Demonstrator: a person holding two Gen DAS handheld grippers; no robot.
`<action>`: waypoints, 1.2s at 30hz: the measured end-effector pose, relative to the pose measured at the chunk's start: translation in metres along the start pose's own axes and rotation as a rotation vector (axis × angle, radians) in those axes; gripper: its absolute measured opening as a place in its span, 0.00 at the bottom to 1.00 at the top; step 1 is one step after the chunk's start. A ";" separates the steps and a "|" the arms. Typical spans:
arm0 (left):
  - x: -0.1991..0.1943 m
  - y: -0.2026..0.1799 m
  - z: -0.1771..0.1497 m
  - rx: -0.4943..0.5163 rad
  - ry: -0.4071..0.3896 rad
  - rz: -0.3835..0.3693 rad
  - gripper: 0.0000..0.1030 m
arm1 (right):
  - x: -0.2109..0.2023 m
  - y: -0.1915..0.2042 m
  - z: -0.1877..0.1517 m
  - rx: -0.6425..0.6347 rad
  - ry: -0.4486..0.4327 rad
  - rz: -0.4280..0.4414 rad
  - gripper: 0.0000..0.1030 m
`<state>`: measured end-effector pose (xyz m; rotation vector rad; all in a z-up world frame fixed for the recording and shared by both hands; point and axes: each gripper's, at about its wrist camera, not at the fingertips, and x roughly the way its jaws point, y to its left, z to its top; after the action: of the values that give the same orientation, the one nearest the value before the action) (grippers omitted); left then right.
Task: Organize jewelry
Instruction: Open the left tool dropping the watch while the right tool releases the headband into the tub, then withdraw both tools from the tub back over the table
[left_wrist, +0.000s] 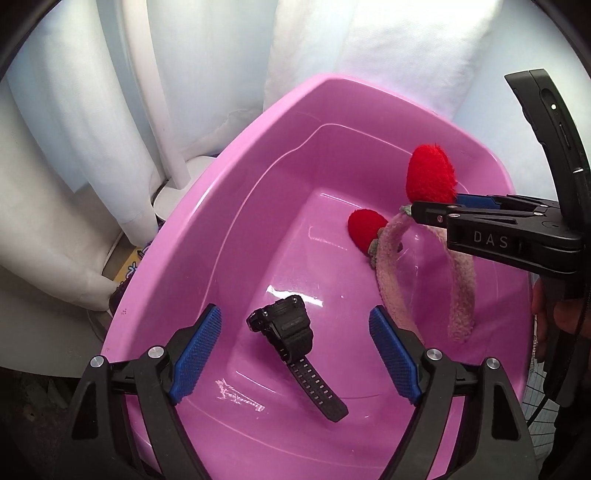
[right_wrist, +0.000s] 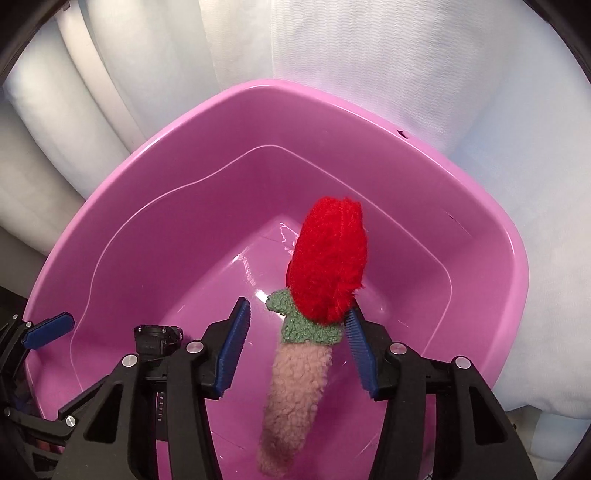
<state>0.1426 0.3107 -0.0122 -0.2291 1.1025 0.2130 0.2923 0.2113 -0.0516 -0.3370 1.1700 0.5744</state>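
The blue pads (left_wrist: 197, 354) of the left gripper (left_wrist: 295, 354) are spread wide over the black watch (left_wrist: 291, 334), which is not touched and lies on the floor of the pink tub (left_wrist: 229, 184). The right gripper (right_wrist: 295, 349) is opened partway around the fuzzy pink headband (right_wrist: 295, 391), which is not squeezed. The headband, with its red pom-poms (right_wrist: 327, 258), is found inside the same tub, beside the watch.
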 end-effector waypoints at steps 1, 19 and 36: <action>-0.002 0.000 0.000 -0.001 -0.003 -0.001 0.79 | -0.001 -0.001 -0.001 0.002 0.001 0.002 0.49; -0.024 -0.008 -0.016 -0.033 -0.042 0.009 0.79 | -0.066 0.000 -0.032 -0.017 -0.091 0.006 0.50; -0.072 -0.047 -0.049 -0.042 -0.163 -0.010 0.80 | -0.182 -0.022 -0.131 0.046 -0.302 0.059 0.51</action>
<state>0.0828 0.2477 0.0349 -0.2503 0.9361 0.2423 0.1557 0.0789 0.0693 -0.1699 0.9026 0.6252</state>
